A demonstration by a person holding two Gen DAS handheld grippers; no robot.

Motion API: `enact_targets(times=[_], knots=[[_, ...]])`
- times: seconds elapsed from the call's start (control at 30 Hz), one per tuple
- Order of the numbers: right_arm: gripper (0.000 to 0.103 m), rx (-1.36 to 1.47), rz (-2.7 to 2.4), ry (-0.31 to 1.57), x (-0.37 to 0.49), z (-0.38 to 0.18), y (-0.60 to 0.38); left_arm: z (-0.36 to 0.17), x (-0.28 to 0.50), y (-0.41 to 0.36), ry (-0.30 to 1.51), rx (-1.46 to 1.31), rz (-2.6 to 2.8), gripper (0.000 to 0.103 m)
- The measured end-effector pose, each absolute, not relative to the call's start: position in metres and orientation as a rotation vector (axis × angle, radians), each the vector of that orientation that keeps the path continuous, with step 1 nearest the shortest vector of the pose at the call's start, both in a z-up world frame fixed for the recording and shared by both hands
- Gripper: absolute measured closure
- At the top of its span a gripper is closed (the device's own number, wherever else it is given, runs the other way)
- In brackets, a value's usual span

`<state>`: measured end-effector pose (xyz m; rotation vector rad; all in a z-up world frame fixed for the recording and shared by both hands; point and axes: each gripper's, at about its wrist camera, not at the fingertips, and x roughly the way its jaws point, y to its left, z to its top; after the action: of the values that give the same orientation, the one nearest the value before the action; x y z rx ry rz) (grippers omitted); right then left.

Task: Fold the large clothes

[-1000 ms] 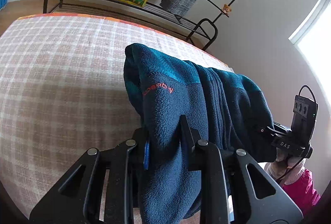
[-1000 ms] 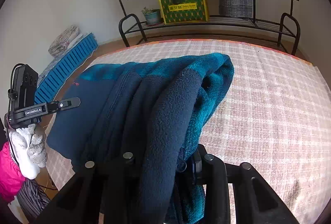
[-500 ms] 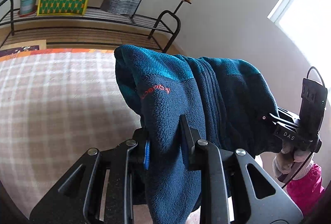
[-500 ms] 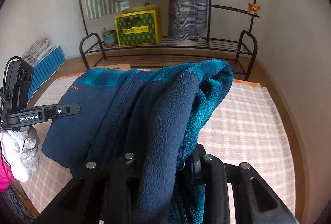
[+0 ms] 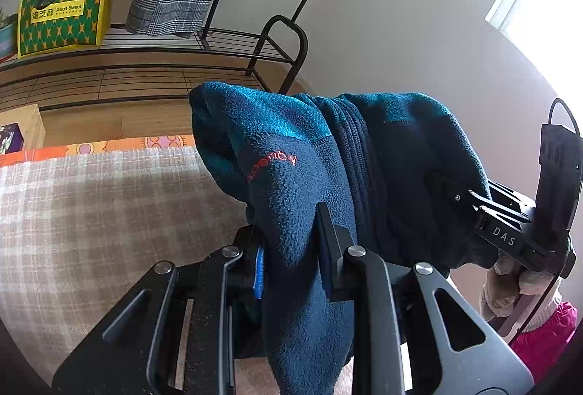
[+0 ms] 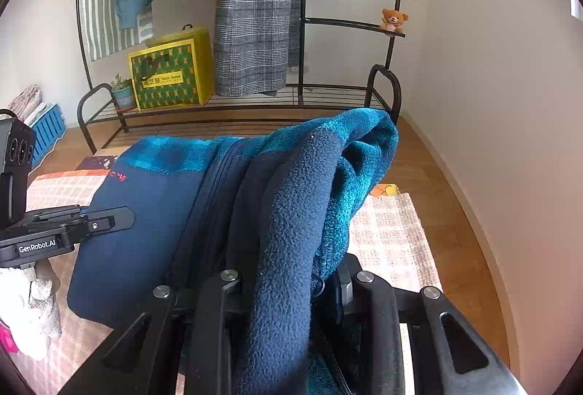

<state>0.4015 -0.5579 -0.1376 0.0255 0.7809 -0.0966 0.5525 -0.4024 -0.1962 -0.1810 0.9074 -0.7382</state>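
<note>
A checked cloth in beige and white covers the tabletop point(image 5: 91, 212), its far edge trimmed in orange; the lower part is hidden behind the tools in both views. Beyond it a black metal clothes rack point(image 6: 302, 30) stands against the wall, carrying a grey plaid coat point(image 6: 251, 23), a yellow-and-green box point(image 6: 171, 74) and a small teddy bear point(image 6: 392, 19); its top is cut off by the lens rim. The navy and teal fleece jacket point(image 5: 291, 194) hangs bunched in the air above the cloth, gripped at two places, and fills the middle of each view, so its full shape and lower hem cannot be made out. The left tool point(image 5: 291, 242) has its jaws closed down on a thick fold of fleece near the red embroidered lettering. The right tool point(image 6: 288, 285) is likewise clamped on a gathered fold; its fingertips are buried in the fabric. A gloved hand point(image 5: 510, 289) holds the right tool, with a pink sleeve partly cut off at the edge.
</note>
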Motion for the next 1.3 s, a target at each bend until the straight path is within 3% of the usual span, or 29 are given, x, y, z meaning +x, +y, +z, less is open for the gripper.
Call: enact_targets(times=[0.43,0.5,0.57,0.67,0.93,1.3], knots=[[0.074,0.043,-0.152,0.845,0.45,-0.185,-0.593,-0.238,0.581,-0.418,0.93,-0.079,-0.642,0.081],[0.061,0.055,-0.231,0.882,0.452,-0.194,-0.606,-0.25,0.584,-0.42,0.963,0.02,-0.568,0.077],[0.051,0.048,-0.362,0.909,0.45,-0.203,-0.621,-0.255,0.584,-0.418,0.96,0.066,-0.535,0.061],[0.049,0.109,-0.429,0.934,0.439,-0.207,-0.641,-0.252,0.579,-0.418,0.949,0.094,-0.515,0.058],[0.049,0.139,-0.407,0.867,0.406,-0.18,-0.63,-0.214,0.546,-0.407,0.895,0.099,-0.566,0.058],[0.049,0.116,-0.363,0.752,0.346,-0.093,-0.577,-0.097,0.441,-0.366,0.717,0.071,-0.639,0.058]])
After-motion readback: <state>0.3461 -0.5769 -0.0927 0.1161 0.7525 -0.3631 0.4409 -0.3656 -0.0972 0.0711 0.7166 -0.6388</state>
